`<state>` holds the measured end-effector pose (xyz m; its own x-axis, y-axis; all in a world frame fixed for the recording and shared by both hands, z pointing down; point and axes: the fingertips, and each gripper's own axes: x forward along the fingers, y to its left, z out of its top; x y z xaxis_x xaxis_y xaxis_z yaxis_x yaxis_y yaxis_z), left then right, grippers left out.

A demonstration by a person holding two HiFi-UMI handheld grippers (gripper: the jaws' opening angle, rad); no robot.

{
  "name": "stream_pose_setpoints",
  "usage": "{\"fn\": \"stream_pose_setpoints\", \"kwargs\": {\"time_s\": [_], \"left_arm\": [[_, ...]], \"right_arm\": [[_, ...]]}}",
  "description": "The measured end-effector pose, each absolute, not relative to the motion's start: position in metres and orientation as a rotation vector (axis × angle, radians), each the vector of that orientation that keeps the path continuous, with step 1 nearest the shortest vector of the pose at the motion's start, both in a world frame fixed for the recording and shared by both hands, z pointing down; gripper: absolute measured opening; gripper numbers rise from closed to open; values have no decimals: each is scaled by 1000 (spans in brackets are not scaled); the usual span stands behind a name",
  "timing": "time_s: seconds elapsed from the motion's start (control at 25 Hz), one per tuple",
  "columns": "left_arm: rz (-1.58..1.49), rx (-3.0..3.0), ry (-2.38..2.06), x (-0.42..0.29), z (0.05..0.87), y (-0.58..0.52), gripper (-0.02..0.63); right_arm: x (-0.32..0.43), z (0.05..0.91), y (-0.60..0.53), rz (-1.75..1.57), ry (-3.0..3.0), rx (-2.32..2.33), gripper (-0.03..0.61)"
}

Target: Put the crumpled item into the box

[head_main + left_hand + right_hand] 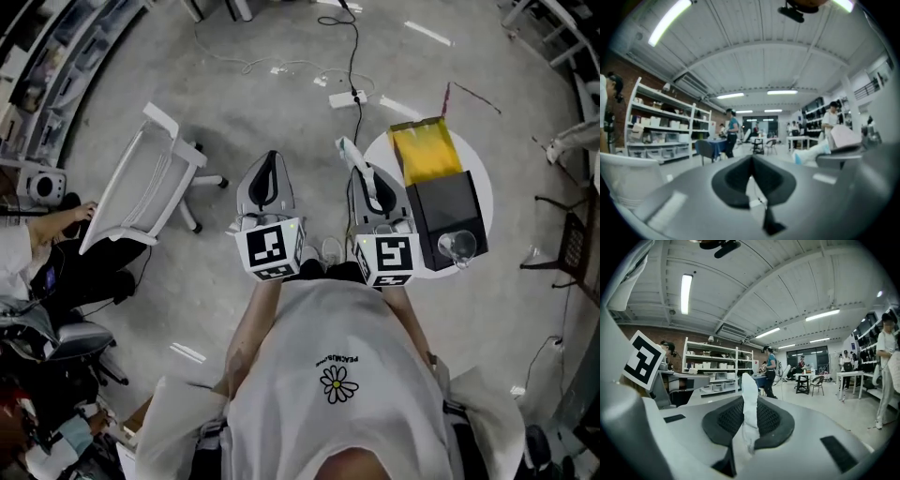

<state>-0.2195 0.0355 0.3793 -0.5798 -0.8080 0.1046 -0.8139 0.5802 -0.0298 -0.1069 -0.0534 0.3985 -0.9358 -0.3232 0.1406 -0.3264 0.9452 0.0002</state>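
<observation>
Round table (479, 174) bears black box (448, 208); right tool (360, 171) pinches crumpled item (750, 394).

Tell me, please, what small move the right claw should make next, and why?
Probably swing the right claw rightward over the black box: it pinches the white crumpled item, and the box, seemingly open, sits on the round table to its right.
</observation>
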Motion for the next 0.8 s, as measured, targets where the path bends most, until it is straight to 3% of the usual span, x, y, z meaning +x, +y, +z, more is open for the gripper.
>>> {"fn": "stream_pose_setpoints", "kwargs": {"time_s": [0.36, 0.8], "left_arm": [[162, 1858, -2515, -180, 365, -94, 0], [205, 2259, -2163, -117, 374, -185, 0]], "right_arm": [[-26, 404, -163, 49, -2808, 1072, 44], [39, 409, -195, 76, -2572, 1486, 44]]}}
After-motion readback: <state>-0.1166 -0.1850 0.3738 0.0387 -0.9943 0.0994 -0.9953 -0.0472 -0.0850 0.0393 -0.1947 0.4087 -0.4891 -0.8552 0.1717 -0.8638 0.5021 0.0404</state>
